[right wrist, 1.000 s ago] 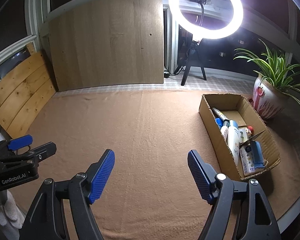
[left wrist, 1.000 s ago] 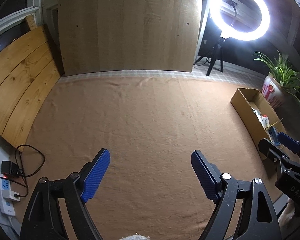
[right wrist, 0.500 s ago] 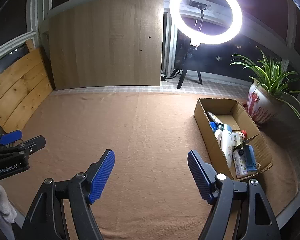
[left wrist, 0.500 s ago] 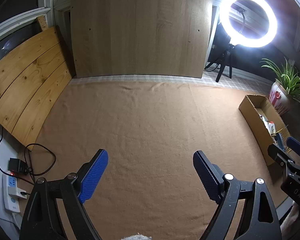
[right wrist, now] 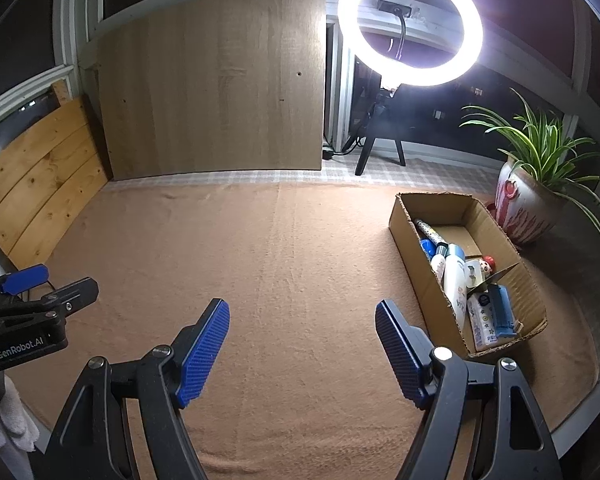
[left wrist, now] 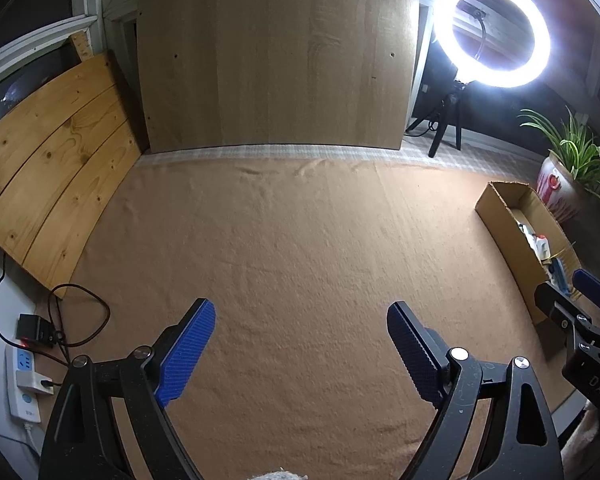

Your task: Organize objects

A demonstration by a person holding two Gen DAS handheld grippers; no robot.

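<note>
**Surface.** Desk covered by a tan felt cloth (right wrist: 292,264). Its open middle carries no loose item in either view.

**Container.** Cardboard box (right wrist: 414,254), long and narrow, open-topped, at the right side of the cloth; also seen at the right edge of the left wrist view (left wrist: 500,220).

**Contents.** All the task's objects seen lie inside the box:
- white bottle (right wrist: 455,280), lying lengthwise
- patterned tube (right wrist: 430,234) at the far end
- blue-capped item (right wrist: 427,247) beside it
- small red-and-white figure (right wrist: 485,265)
- blue-and-white packet (right wrist: 496,314) at the near end

Labels are too small to read.

**Left gripper** (left wrist: 300,344). Released, jaws spread wide, nothing between the pads, over bare cloth.

**Right gripper** (right wrist: 302,346). Released, jaws apart, empty, just left of the box's near end.

**Surroundings.**
- ring light (right wrist: 410,26) on a tripod
- potted spider plant (right wrist: 540,168) behind the box
- upright wood panel (right wrist: 216,84)
- pine slat board (left wrist: 52,172)
- power strip (left wrist: 24,380) with cable at the left edge

**Handling note (judgement).** The box appears packed and the cloth cleared, so the sorting looks near its end or about to restart. For any further pick, the right gripper is nearer. Enter from above along the box's length, take the bottle across its narrow width, and avoid the raised flap at the near corner.
</note>
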